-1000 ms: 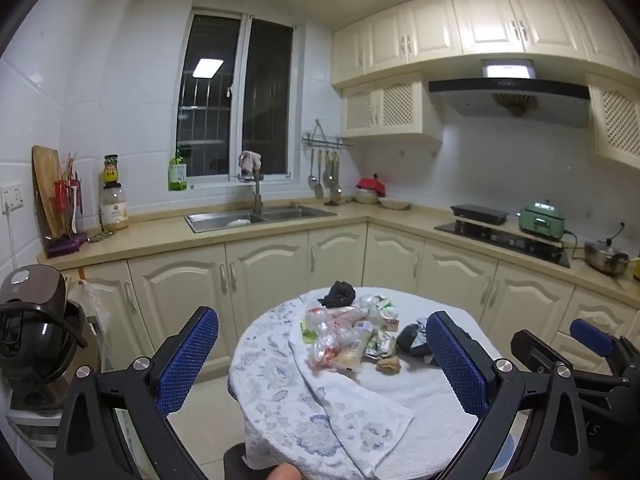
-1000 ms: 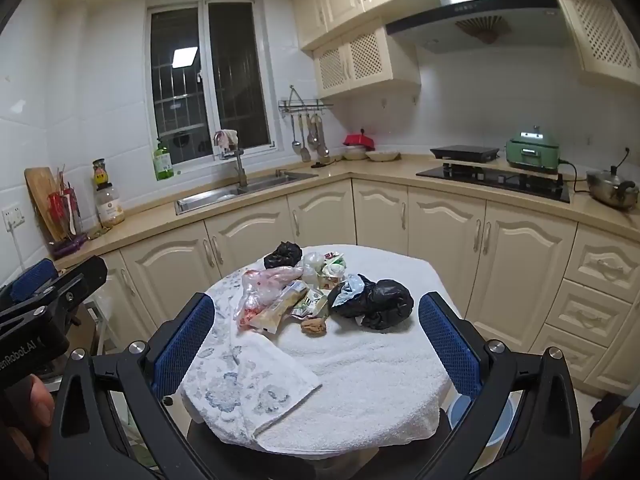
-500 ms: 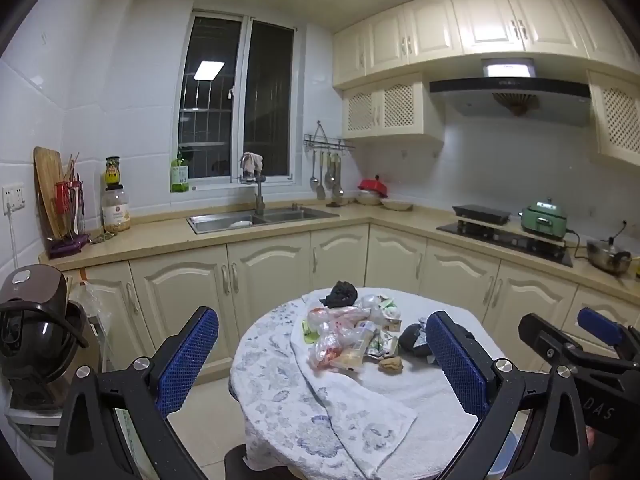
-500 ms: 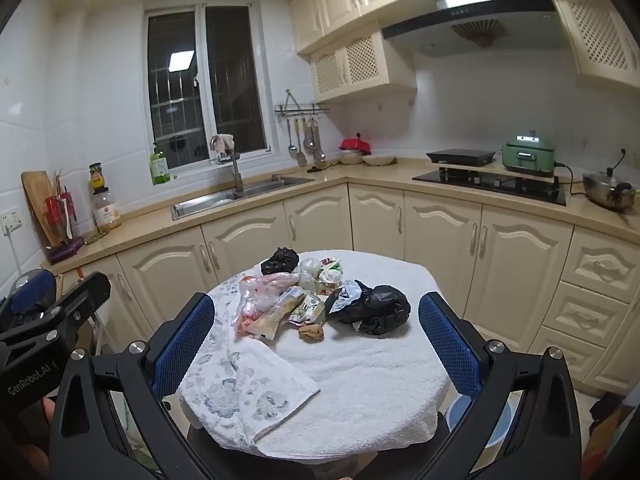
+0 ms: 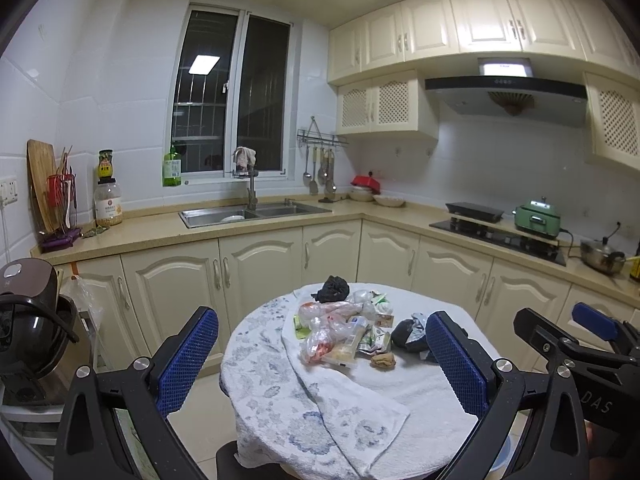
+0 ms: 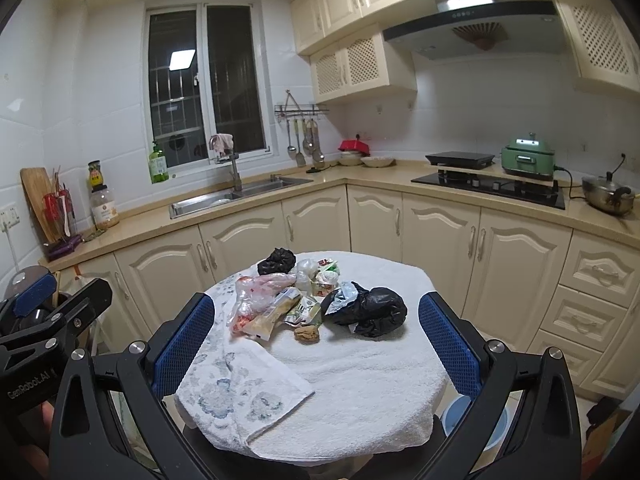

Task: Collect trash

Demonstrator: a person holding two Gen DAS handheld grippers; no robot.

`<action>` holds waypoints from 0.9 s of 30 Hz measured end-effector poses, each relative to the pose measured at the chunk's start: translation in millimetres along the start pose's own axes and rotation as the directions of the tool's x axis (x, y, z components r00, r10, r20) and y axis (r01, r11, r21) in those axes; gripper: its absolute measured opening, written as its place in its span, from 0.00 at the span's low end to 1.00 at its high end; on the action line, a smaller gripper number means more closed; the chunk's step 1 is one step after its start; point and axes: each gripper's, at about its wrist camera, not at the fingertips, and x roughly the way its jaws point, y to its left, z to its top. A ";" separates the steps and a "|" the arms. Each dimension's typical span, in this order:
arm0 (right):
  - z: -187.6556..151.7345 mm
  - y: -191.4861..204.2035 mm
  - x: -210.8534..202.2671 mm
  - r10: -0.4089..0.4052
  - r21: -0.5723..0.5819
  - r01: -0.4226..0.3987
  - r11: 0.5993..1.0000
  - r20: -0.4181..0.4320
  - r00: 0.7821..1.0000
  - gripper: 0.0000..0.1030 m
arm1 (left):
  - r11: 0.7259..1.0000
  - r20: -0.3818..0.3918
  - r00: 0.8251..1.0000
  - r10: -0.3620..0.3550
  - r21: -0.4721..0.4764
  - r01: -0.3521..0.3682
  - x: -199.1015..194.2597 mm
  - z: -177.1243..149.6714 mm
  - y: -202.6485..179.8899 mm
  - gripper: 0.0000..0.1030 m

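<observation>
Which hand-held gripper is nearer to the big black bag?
Right. The right hand-held gripper faces the big black bag; the left hand-held gripper is further left.

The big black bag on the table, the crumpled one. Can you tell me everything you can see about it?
The big black bag is thin, shiny plastic, crumpled into a lumpy heap. It lies on the white towel covering the round table, at the right end of the trash pile. A silvery grey wrapper pokes out at its left side, touching it. Neither gripper touches it; both are open and held back from the table. What is inside cannot be seen.
</observation>
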 end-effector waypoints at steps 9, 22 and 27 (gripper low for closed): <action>-12.1 -4.7 27.1 0.021 -0.026 -0.022 0.999 -0.050 0.999 1.00 | 1.000 -0.064 0.998 0.017 -0.005 -0.018 33.0 -16.1 6.0 0.99; -60.0 -11.0 157.9 0.083 -0.047 -0.101 0.994 -0.299 0.951 0.80 | 0.998 -0.264 0.963 0.058 0.025 -0.053 152.9 -47.3 16.4 0.99; -76.8 -8.5 211.4 0.101 -0.042 -0.127 0.991 -0.389 0.916 0.71 | 0.998 -0.296 0.953 0.059 0.014 -0.058 209.0 -46.8 23.3 0.99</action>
